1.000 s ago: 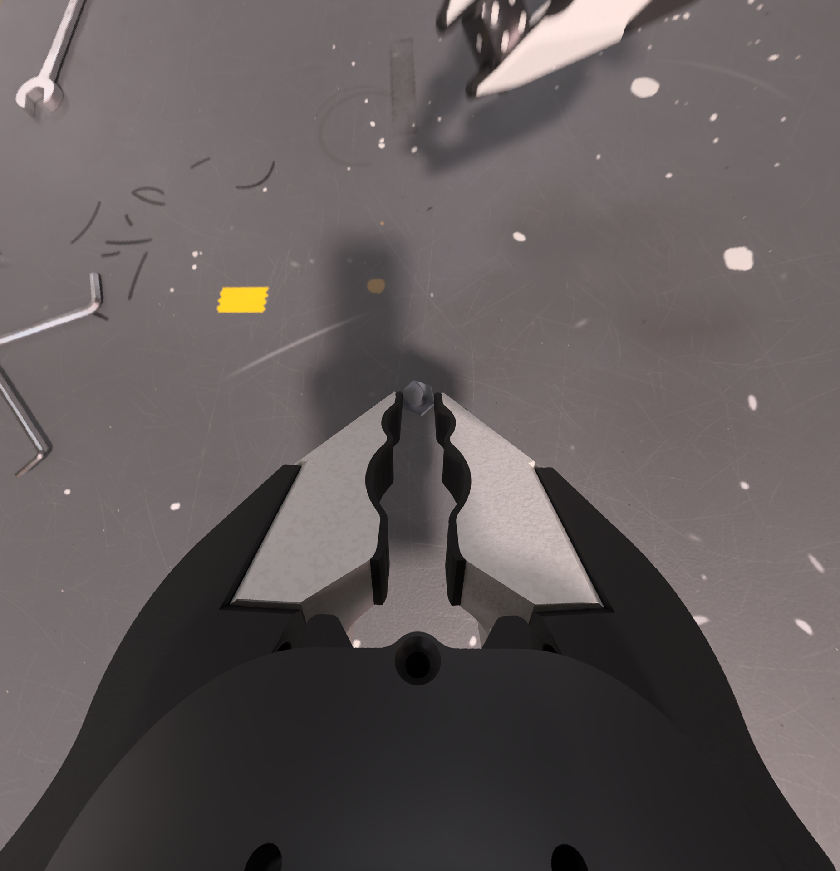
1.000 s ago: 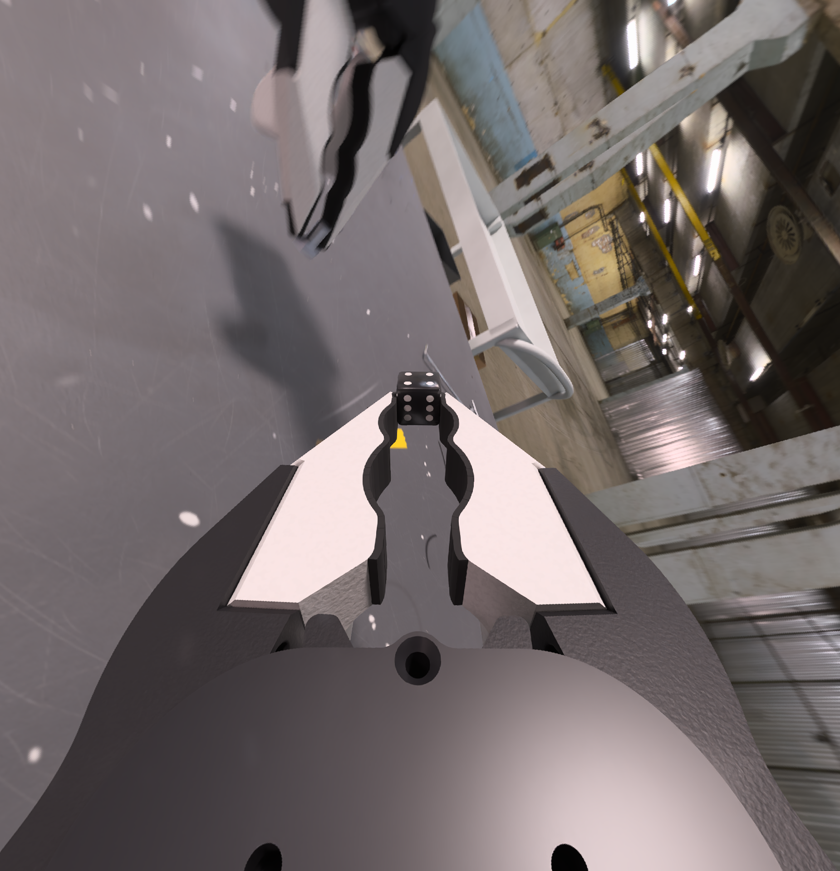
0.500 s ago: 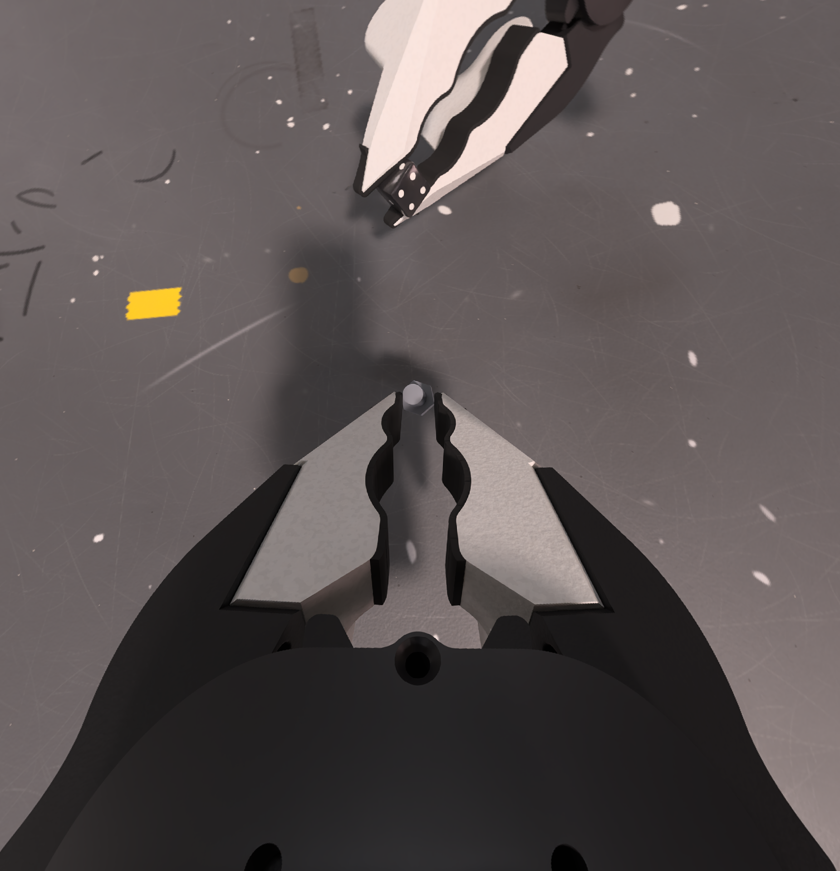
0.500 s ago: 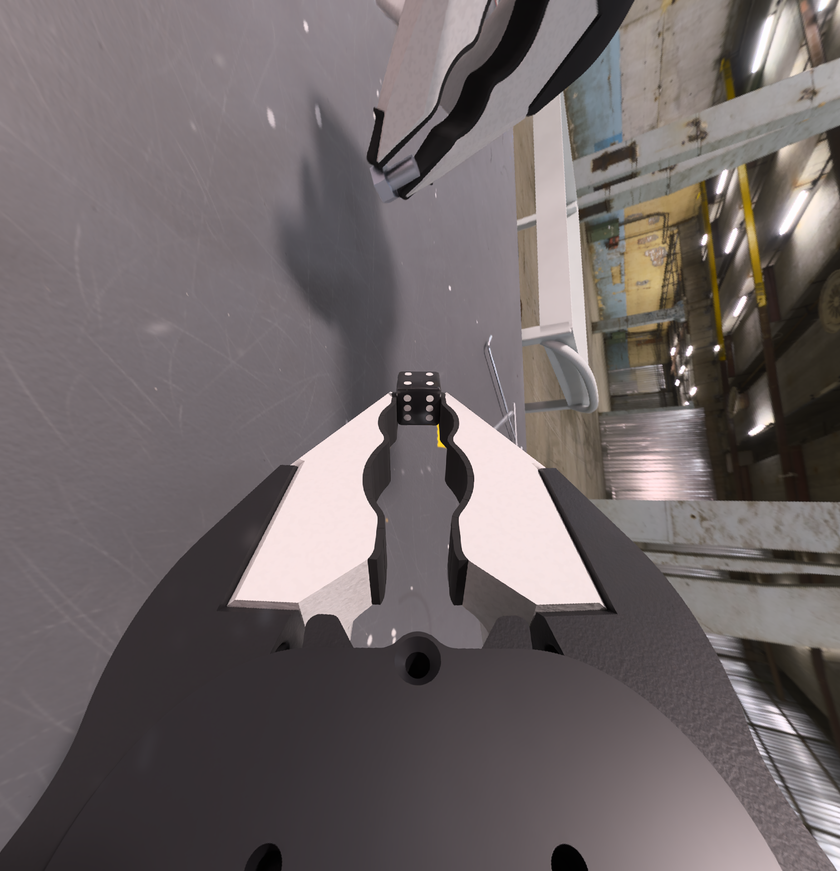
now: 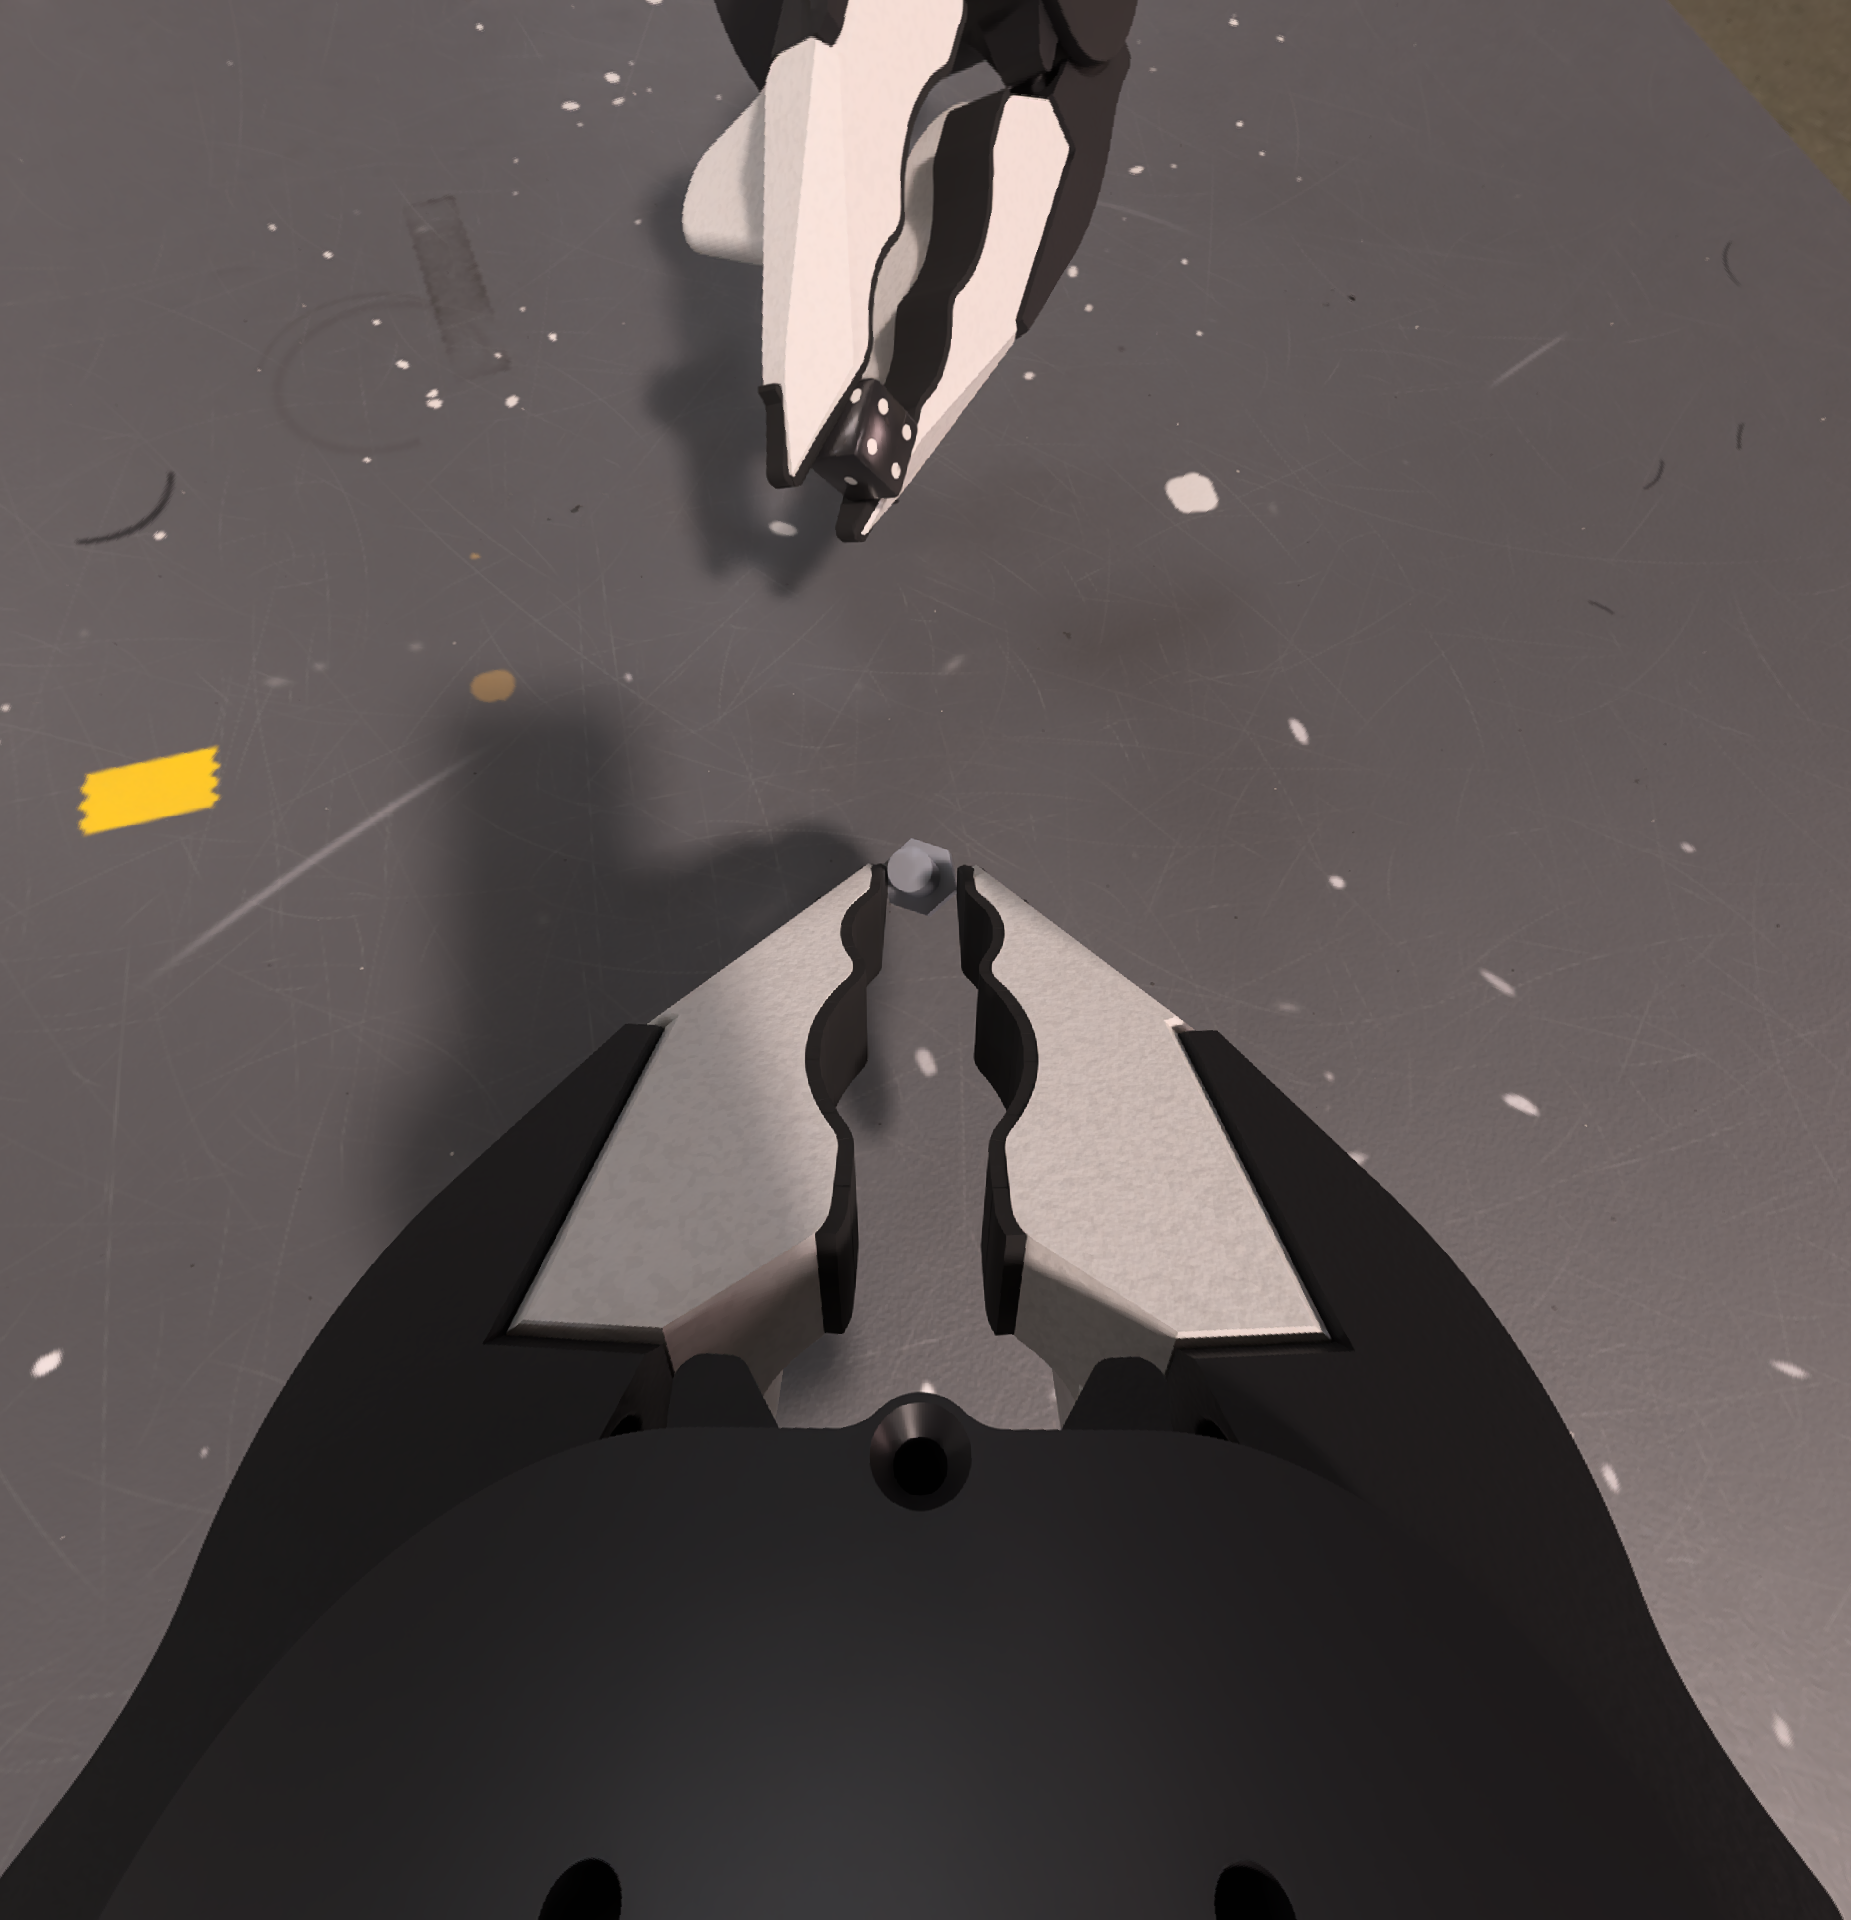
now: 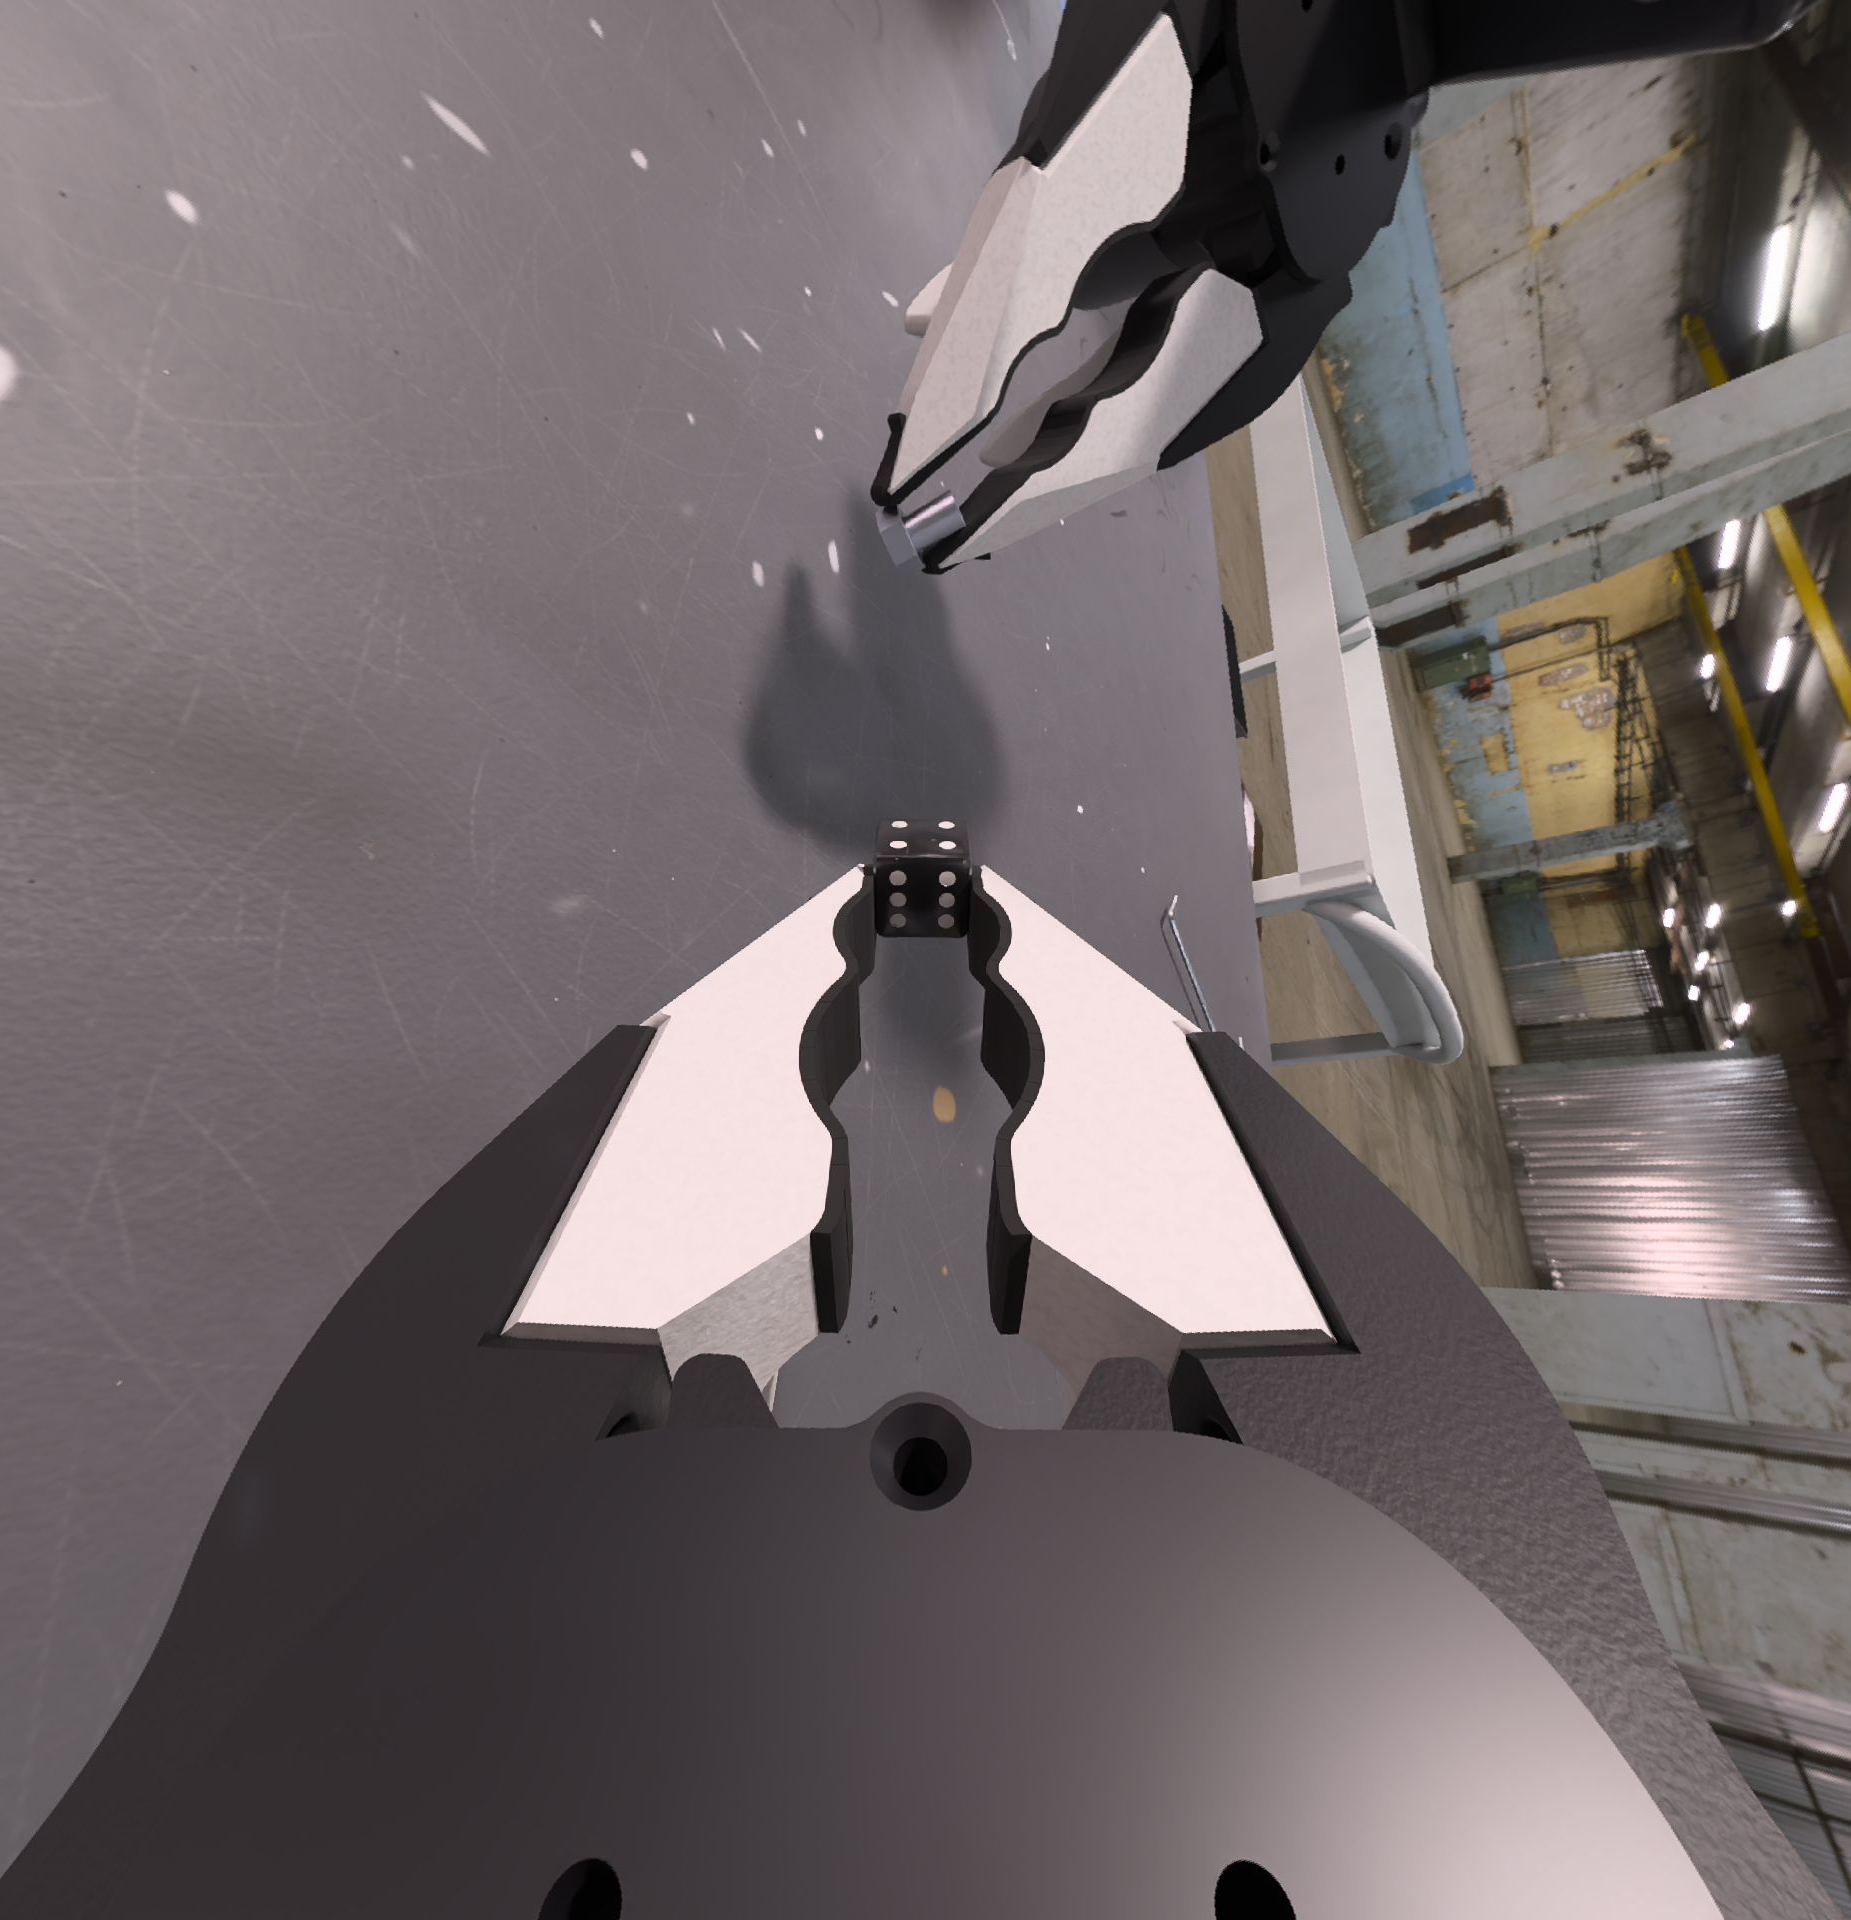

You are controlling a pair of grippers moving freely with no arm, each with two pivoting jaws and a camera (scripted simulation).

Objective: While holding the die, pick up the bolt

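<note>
My left gripper (image 5: 919,883) is shut on a small silver bolt (image 5: 917,875) at its fingertips, held above the dark grey table (image 5: 1420,727). My right gripper (image 6: 921,883) is shut on a black die with white pips (image 6: 921,883). In the left wrist view the right gripper (image 5: 848,468) hangs ahead of me with the die (image 5: 871,442) between its tips. In the right wrist view the left gripper (image 6: 926,525) shows at the upper right with the bolt (image 6: 921,530) in its tips, off the table.
A strip of yellow tape (image 5: 149,788) lies on the table at the left. An angled metal key (image 6: 1183,951) lies near the table's edge (image 6: 1227,727). Beyond the edge are a white frame (image 6: 1336,748) and a workshop hall.
The left gripper has drifted with the bolt held. The right gripper with the die has come closer to the left one and turned. The wrench and keys at the left have left the view.
</note>
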